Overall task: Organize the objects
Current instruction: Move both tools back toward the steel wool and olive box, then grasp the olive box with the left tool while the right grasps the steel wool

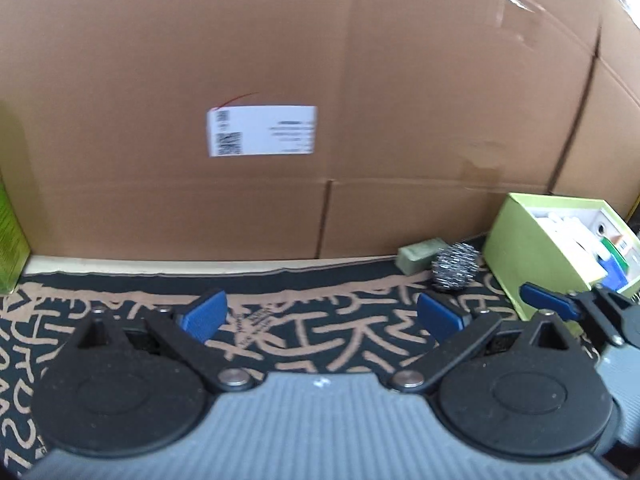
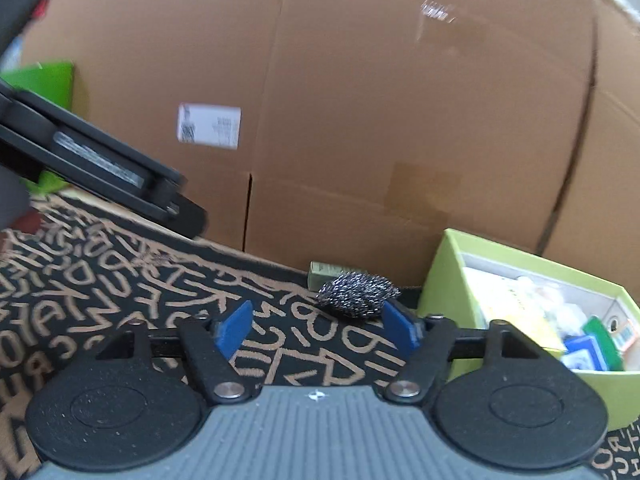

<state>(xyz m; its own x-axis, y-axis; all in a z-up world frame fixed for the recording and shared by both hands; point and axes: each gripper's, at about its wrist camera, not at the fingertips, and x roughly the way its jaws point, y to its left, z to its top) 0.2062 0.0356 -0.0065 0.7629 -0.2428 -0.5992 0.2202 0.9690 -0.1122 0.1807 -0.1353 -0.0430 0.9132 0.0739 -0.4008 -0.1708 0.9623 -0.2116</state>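
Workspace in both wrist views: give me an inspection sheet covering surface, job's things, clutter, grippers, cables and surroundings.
Surface: black cloth with tan lettering, flat.
Job's things: steel scourer on the cloth; green sponge block behind it; open green box to the right, partly filled with small packs.
Clutter: green carton at the far left edge.
Grippers: left hand-held gripper open, nothing between its pads; right hand-held gripper open, empty, scourer just ahead of it.
Cables: nothing seen.
Surroundings: large cardboard box with a white label behind everything.
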